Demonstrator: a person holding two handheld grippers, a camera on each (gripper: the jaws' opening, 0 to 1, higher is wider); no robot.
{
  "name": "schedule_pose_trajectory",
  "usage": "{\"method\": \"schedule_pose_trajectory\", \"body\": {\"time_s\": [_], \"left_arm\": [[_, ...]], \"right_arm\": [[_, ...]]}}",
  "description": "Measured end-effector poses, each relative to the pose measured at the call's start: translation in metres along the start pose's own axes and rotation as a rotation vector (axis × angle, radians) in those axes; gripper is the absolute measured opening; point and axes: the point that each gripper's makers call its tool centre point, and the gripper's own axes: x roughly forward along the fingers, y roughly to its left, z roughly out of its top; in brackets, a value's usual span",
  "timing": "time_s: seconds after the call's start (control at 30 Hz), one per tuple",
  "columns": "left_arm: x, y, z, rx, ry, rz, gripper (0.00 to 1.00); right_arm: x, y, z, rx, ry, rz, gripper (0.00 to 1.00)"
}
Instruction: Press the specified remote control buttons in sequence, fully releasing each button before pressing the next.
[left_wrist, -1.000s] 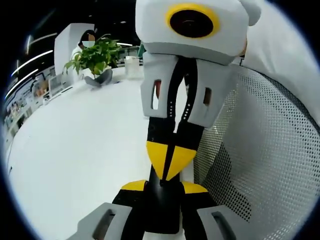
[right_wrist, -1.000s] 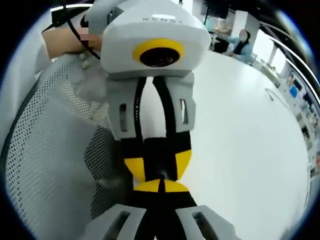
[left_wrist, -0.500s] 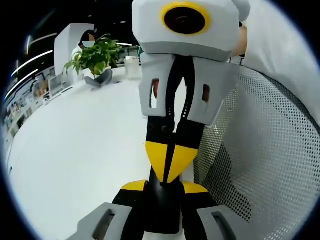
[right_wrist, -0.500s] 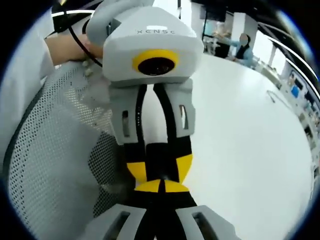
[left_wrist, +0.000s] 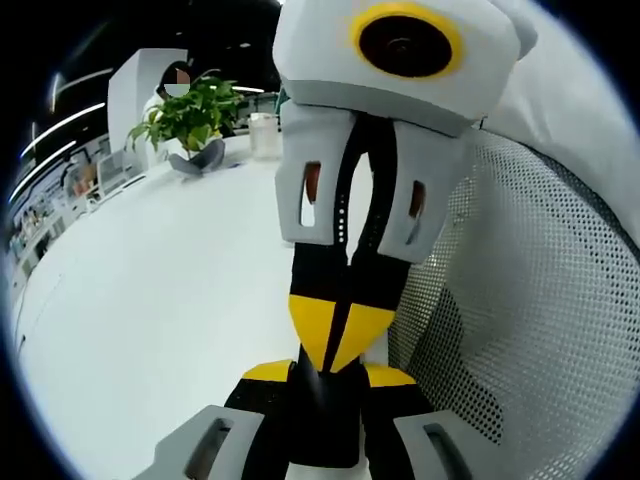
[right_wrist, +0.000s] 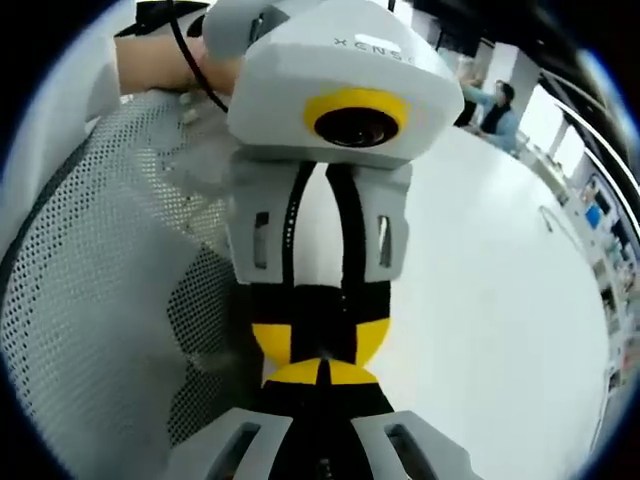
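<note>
**A:** How do the tools stand?

**B:** The left gripper (right_wrist: 318, 345), white-bodied with black jaws and yellow pads, has its jaws pinched together on nothing I can make out. The right gripper (left_wrist: 335, 335), of the same make, is just as tightly closed. They meet tip to tip at the lower middle of both views.

**A:** And the remote control?

**B:** I cannot tell where it lies. My guess is that no button has been approached yet.

**A:** What could go wrong?

**B:** With each gripper's body blocking the other's outlook, the person would be aiming blind. A press could land on the wrong button or on two at once, or the remote could slip out of sight. The tips could also knock together as they part.

**A:** What else is around?

**B:** A wide white table (left_wrist: 160, 300) and a white perforated mesh chair back (left_wrist: 540, 300) at the right of the left gripper view, close enough to snag a jaw. At upper left are a leafy green potted plant (left_wrist: 190, 112) and a pale cup (left_wrist: 262, 132), well apart from the grippers. A hand (right_wrist: 165, 65) shows upper left in the right gripper view.
</note>
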Motion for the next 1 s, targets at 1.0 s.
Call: {"method": "schedule_pose_trajectory", "body": {"time_s": [1.0], "left_arm": [[0.0007,0.0007,-0.0016,0.006,0.044,0.037,0.25]], "right_arm": [[0.0003,-0.0002,0.0025,0.142,-0.13,0.012,0.0]]}}
